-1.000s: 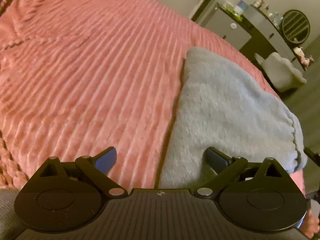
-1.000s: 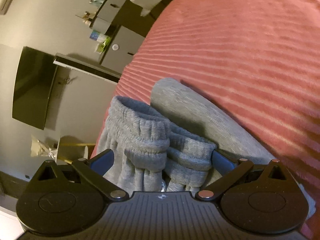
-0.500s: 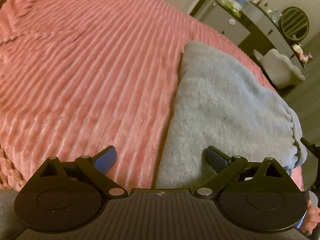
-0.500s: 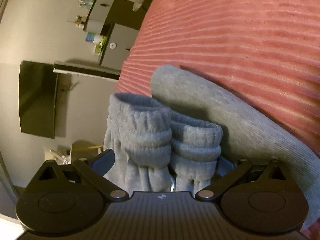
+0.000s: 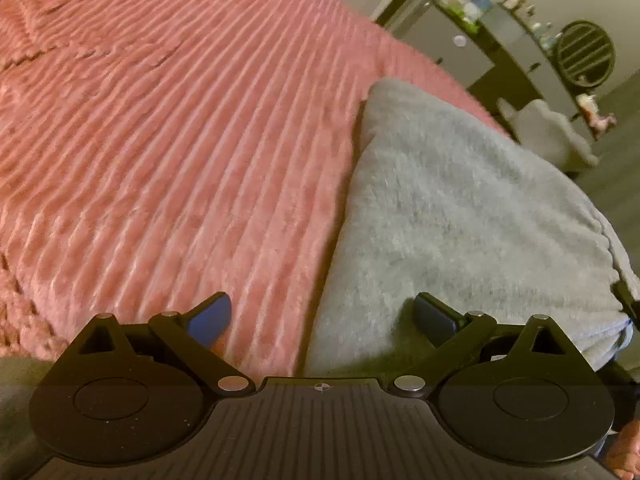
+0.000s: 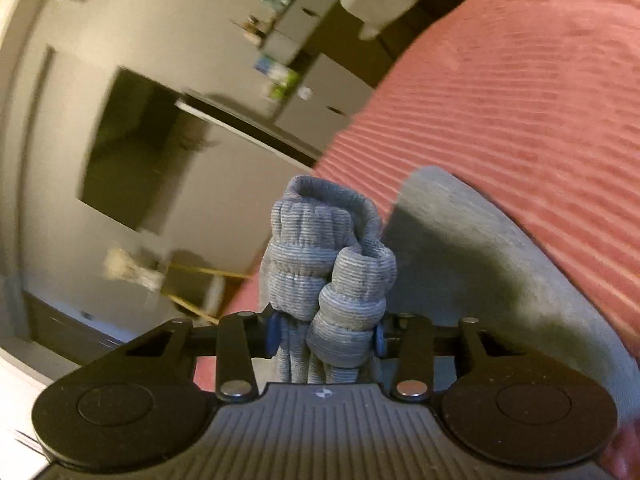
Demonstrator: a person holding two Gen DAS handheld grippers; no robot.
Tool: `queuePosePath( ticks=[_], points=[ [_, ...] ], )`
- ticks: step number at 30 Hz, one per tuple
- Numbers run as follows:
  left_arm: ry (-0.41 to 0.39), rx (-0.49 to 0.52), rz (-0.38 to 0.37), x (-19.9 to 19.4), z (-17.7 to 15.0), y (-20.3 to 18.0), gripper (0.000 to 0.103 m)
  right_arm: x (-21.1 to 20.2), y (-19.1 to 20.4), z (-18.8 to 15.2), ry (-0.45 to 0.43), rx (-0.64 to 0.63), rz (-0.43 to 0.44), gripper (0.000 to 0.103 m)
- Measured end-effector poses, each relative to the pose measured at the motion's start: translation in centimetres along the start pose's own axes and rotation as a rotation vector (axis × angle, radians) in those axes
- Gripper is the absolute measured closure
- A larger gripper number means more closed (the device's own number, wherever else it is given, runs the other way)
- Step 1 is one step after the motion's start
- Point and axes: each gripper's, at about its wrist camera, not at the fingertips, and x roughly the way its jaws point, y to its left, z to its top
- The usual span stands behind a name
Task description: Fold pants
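Observation:
Grey sweatpants [image 5: 460, 216] lie folded on a pink ribbed bedspread [image 5: 180, 140]. My left gripper [image 5: 322, 316] is open and hovers low over the near left edge of the pants, one finger over the bedspread, the other over the grey cloth. My right gripper [image 6: 325, 334] is shut on the two ribbed ankle cuffs [image 6: 332, 268] of the pants and holds them bunched and raised above the rest of the grey cloth [image 6: 480, 264].
The bed's edge runs behind the pants. Beyond it stand a dark dresser with small items [image 5: 496, 36], a round mirror [image 5: 586, 54] and a pale chair [image 5: 548, 136]. A wall TV [image 6: 132, 160] shows in the right wrist view.
My right gripper has closed on the ankle cuffs and lifted them. My left gripper has stayed open and drifted slightly toward the pants.

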Motion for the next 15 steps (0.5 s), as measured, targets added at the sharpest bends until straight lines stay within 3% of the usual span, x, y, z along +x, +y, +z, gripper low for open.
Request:
queuePosePath(
  ticks=[2,4,6,7,8,9,11,15],
  points=[
    [0.002,0.019,-0.002,-0.7,-0.2,-0.1,0.003,-1.6,-0.9,0.3,-0.004,0.038,0.012,0.062],
    [-0.011,0.051,0.012,-0.9,-0.4,-0.3,0.003,-2.1,-1.9,0.4,-0.014,0.049,-0.038,0.060],
    [0.005,0.060,0.045,-0.5,-0.4,-0.5,0.003,-1.5,-3.6,0.1,0.013,0.017,-0.181,0.047],
    [0.016,0.064,0.060,-0.2,-0.3,-0.6,0.003,-0.5,-4.7,-0.1,0.066,0.000,-0.285,0.037],
    [0.014,0.070,0.068,-0.2,-0.3,-0.8,0.003,-0.1,-5.8,-0.3,0.100,0.010,-0.346,0.038],
    [0.006,0.081,0.078,-0.3,-0.4,-0.9,0.003,-0.5,-6.2,-0.3,0.089,0.046,-0.328,0.037],
    [-0.017,0.101,0.090,-0.6,-0.6,-1.3,0.003,-1.9,-5.2,0.1,0.015,0.057,-0.299,0.009],
    [-0.051,0.198,0.126,-0.7,-0.9,-3.1,0.003,-3.8,-1.8,-0.3,-0.104,-0.174,-0.400,0.004]
  ],
)
